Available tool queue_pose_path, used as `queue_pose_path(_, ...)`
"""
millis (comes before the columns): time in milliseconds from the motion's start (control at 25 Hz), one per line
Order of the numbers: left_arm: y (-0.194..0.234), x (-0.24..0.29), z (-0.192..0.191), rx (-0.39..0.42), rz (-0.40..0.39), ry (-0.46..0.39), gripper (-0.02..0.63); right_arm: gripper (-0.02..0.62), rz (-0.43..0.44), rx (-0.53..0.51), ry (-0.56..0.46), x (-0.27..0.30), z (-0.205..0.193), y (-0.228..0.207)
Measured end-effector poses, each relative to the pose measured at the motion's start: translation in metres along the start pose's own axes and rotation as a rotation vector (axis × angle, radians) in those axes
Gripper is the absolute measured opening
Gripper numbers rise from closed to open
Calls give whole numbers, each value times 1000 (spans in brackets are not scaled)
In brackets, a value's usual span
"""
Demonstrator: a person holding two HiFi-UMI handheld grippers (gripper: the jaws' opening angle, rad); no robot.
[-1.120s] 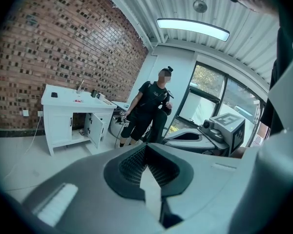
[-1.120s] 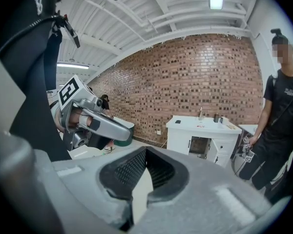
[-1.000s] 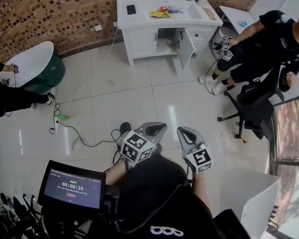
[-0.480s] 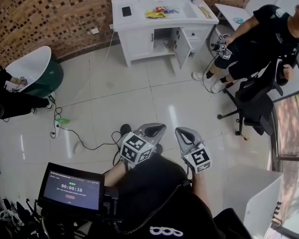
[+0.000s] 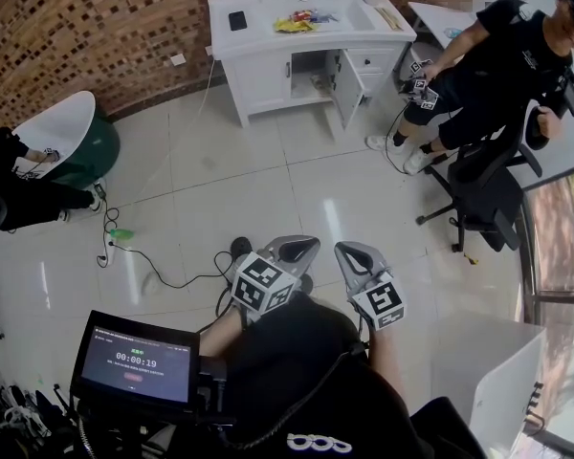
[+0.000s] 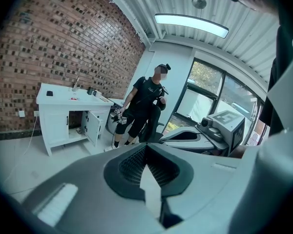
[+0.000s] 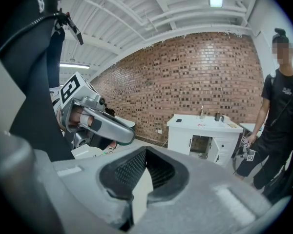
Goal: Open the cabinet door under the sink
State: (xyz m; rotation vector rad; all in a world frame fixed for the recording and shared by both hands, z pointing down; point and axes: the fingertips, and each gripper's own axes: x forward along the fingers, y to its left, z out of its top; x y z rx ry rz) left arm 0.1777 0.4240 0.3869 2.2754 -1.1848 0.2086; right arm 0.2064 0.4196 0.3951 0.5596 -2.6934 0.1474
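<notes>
1. Head view, biggest first: pale tile floor (image 5: 249, 189) runs from the vanity's foot all the way down to the camera wearer.
2. Brick wall (image 5: 96, 17) stands right behind the vanity.
3. Vanity (image 5: 263, 12) itself is a white sink cabinet at the top of the view, back against that wall.
4. Tub (image 5: 72, 132), white inside and green outside, sits well to the left of the vanity along the same wall.
5. Person (image 5: 497, 55) in black stands just right of the vanity, holding some small gear at waist height.
6. Chair (image 5: 483, 194), a black office one, is on that same side of the vanity, a bit further out on the tiles.
7. Door (image 5: 347, 86) under the sink is already swung out from the vanity's front, and the opening beside it shows dark. The other door to its left is closed.
8. Screen (image 5: 134, 361) with a timer is far from the vanity, down by the wearer.
9. Left gripper (image 5: 301, 247) and right gripper (image 5: 349, 253) hang side by side well short of the vanity, pointing roughly toward it. Both have their jaws closed right up, tips meeting, and nothing is gripped in either.
10. Cable (image 5: 163, 271) snakes over the tiles, well out from the vanity.
11. Small stuff on the vanity top: a black slab (image 5: 237, 20) and a yellow thing (image 5: 295, 25).
</notes>
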Motion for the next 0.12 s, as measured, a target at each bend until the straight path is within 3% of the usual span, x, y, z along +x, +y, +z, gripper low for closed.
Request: queue_pose_path(120, -1, 1, 0, 4, -1, 4, 16, -9, 3, -3, -1, 0, 1, 0)
